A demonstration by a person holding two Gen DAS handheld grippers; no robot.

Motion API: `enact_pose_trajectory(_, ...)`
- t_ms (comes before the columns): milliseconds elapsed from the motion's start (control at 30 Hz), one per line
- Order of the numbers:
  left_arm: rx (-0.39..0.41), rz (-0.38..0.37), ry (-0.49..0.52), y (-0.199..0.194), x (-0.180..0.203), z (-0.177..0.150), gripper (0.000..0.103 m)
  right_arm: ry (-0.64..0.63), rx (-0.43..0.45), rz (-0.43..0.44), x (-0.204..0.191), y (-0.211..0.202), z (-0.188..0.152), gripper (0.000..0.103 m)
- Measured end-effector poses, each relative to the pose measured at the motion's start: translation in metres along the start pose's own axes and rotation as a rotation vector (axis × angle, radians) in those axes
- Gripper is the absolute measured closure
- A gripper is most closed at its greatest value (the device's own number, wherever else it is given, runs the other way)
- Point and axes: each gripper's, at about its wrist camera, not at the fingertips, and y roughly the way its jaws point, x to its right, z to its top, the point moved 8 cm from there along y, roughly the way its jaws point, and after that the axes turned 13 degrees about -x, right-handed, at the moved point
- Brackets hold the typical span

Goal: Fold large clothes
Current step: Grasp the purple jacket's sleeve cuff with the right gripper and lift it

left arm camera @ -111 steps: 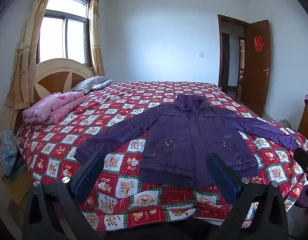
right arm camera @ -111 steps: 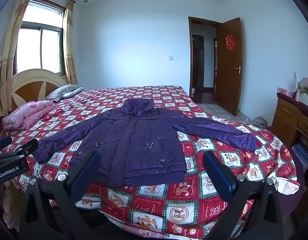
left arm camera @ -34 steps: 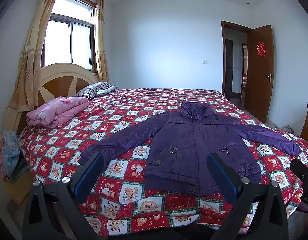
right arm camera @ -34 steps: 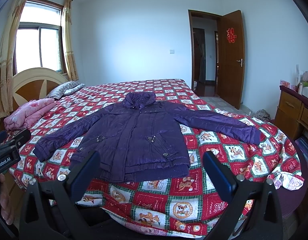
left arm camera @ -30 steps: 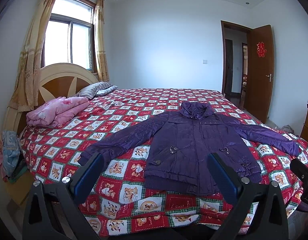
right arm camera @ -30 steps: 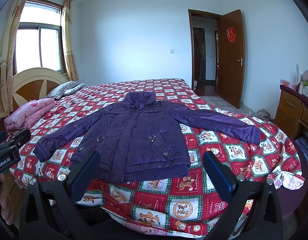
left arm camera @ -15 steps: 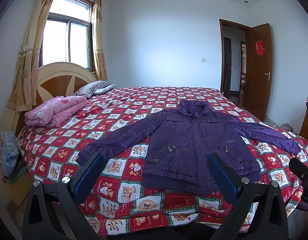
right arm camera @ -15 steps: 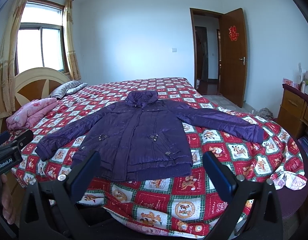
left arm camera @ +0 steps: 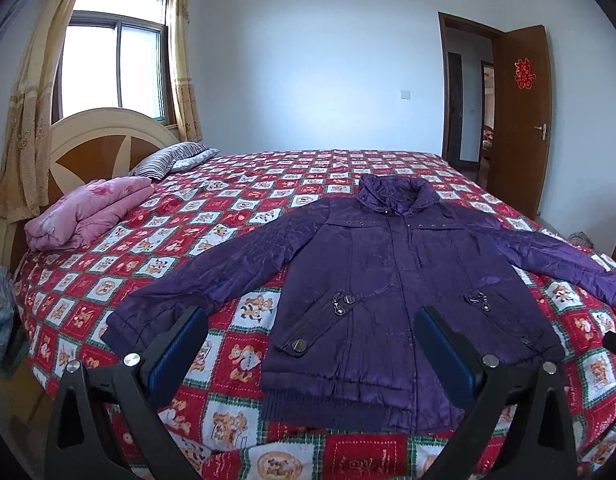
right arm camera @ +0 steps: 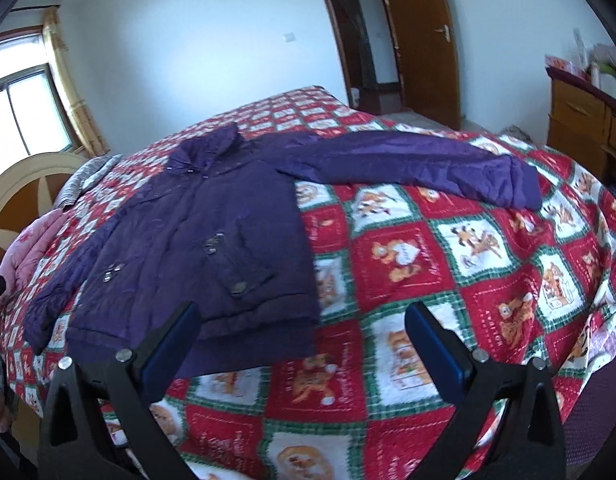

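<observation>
The purple jacket [left arm camera: 392, 280] lay flat near the bed's [left arm camera: 248, 208] foot edge, its hem partly hidden behind the wide-open, empty left gripper [left arm camera: 310, 334] and right gripper [right arm camera: 302, 330].

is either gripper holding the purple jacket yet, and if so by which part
Nothing is held. The left gripper and right gripper both stand with jaws open, above the purple jacket, which lies flat on the bed.

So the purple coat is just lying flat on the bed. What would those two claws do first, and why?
Probably the right gripper reaches for the cuff of the right sleeve to fold it across the chest. The purple coat lies flat, front up, both sleeves spread wide on the quilt. Both grippers are open and empty, and the right one's view is already turned toward that sleeve.
</observation>
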Motion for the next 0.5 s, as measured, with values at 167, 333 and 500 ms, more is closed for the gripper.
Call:
enact_pose_trajectory(167, -0.069, 0.007, 0.042, 0.071, 0.028, 0.024, 0.001, 0.210, -0.024, -0.055, 0.085, 0.012, 0.027, 0.003)
enact_pose_trajectory(333, -0.095, 0.031, 0.086, 0.119, 0.050, 0.045, 0.001, 0.377, 0.021, -0.155, 0.163, -0.001, 0.059, 0.006)
enact_pose_trajectory(500, -0.125, 0.075, 0.070, 0.167, 0.048, 0.068, 0.001, 0.502, 0.029, -0.163, 0.216, -0.004, 0.091, 0.013)
